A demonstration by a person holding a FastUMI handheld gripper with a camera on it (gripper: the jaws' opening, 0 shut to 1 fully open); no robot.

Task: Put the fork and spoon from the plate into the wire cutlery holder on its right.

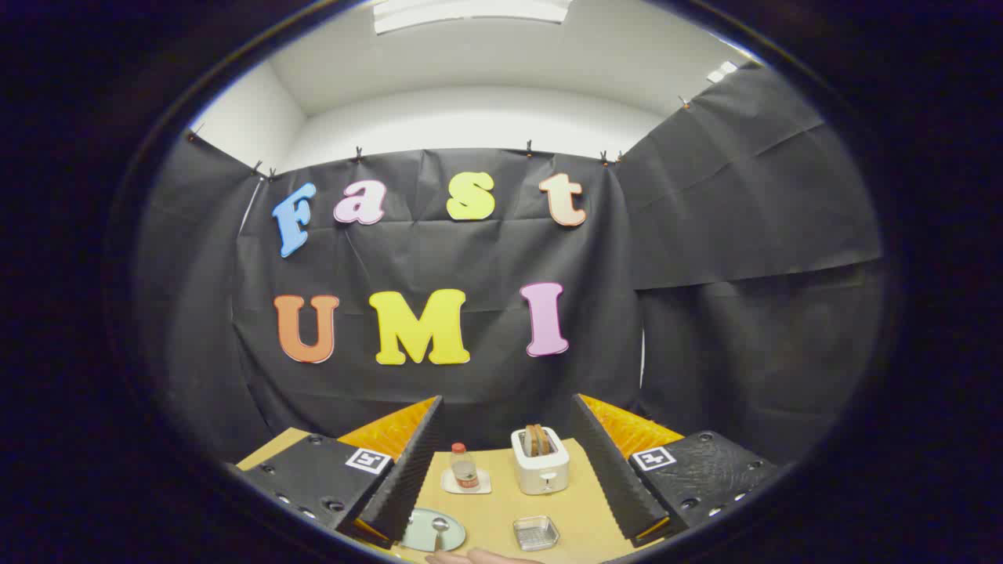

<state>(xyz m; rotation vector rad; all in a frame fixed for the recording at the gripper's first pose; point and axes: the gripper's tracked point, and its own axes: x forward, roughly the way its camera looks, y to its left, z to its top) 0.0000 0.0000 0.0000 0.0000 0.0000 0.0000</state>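
2 fingers of the gripper [501, 470] stand wide apart with nothing between them, above a tan table [501, 509]. At 7 o'clock, just beside the left finger, lies a pale plate [419, 536] carrying a spoon [439, 529]; the fork cannot be made out. At 5 o'clock from the plate's right sits the wire cutlery holder [536, 533]. Beyond them stand a toaster [541, 462] and a bottle [464, 468]. A hand [478, 558] shows at 6 o'clock.

Black cloth [486, 376] is hung as the booth's wall on three sides, pinned along its top edge by small clips [529, 146]. Above it a white wall [470, 117] and white ceiling [486, 55] are seen — a bright light panel [470, 12] is set overhead. Below, a tan tabletop [501, 509] is lit evenly.
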